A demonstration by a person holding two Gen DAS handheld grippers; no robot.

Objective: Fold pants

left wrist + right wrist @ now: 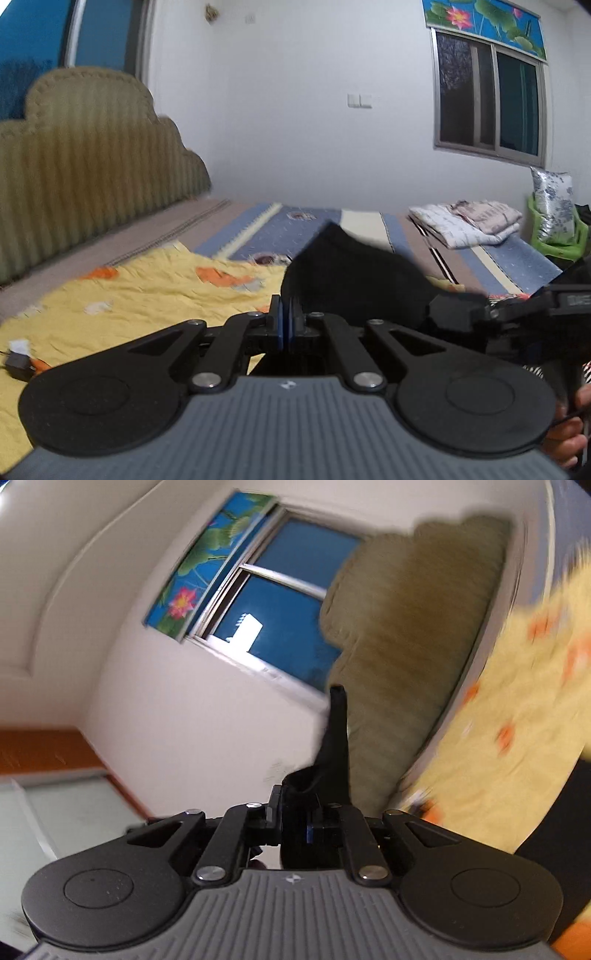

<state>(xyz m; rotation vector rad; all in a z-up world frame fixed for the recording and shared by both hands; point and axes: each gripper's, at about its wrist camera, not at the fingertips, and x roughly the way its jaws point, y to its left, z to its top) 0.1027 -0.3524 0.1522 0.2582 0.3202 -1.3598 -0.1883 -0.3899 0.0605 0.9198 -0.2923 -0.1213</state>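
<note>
the left gripper (285,314) is seen low in the middle of the left wrist view, its blue-padded jaws pressed together on an edge of the black pants (351,273). the dark cloth rises just above and to the right of the fingertips, lifted over the yellow blanket (147,295) that covers the lower left of the frame. at the right edge of that view the right gripper (454,314) is seen from the side, touching the same black cloth, with a hand (569,435) below it in the lower right corner.

in the right wrist view the right gripper (299,805) is clenched on a bunched fold of the pants (334,746), a narrow strip of which stands up through the centre of the frame. the view is tilted and blurred; a padded headboard (413,620) fills the upper right, a window (280,613) sits at upper centre, and the blanket (517,709) is smeared along the right side.

folded laundry (469,221) lies at the middle right of the left wrist view, well apart from the pants.
</note>
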